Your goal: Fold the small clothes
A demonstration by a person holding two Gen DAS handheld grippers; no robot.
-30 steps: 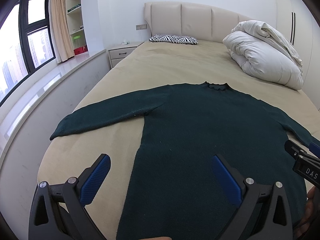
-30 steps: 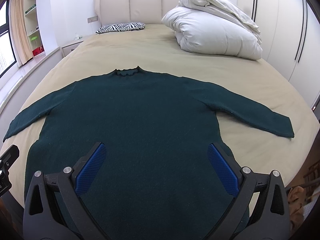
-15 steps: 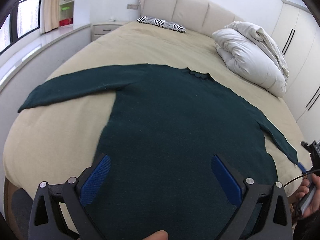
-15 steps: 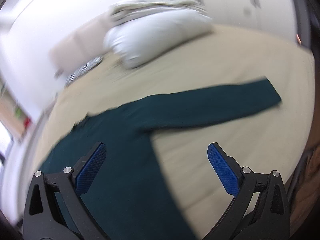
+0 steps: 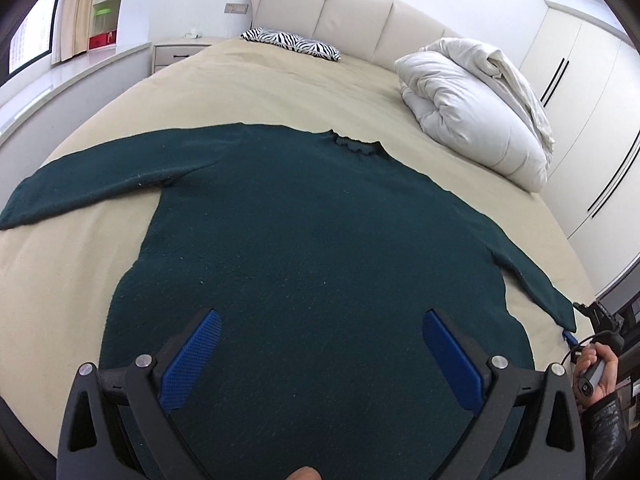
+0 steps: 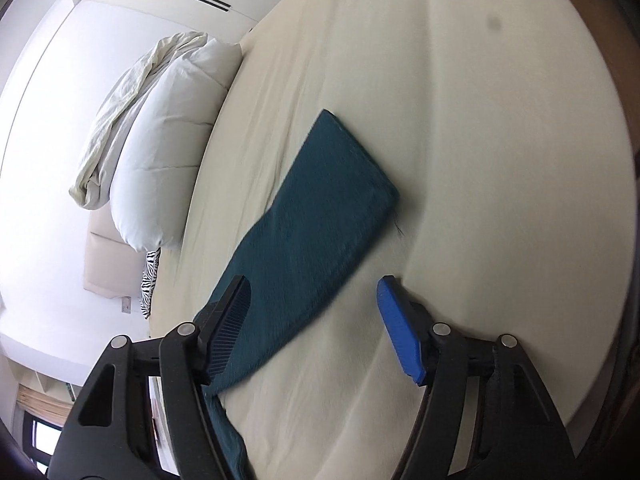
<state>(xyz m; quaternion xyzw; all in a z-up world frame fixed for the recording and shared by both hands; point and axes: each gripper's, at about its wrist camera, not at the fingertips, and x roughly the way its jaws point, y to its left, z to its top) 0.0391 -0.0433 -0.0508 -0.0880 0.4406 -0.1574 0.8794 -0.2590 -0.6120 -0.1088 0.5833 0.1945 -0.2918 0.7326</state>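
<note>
A dark green long-sleeved sweater lies flat on the beige bed, sleeves spread out, collar toward the headboard. My left gripper is open and empty above the sweater's lower body. My right gripper is open and empty, rolled sideways, just above the sweater's right sleeve near its cuff. The right gripper also shows in the left wrist view at the far right, held by a hand beside the cuff.
A folded white duvet lies on the bed's right side and a zebra-print pillow by the headboard. A nightstand and window ledge stand to the left, white wardrobes to the right.
My right gripper swung right, rolled sideways and came down close over the right sleeve's cuff. My left gripper shifted right and forward over the sweater's body. Both stayed open.
</note>
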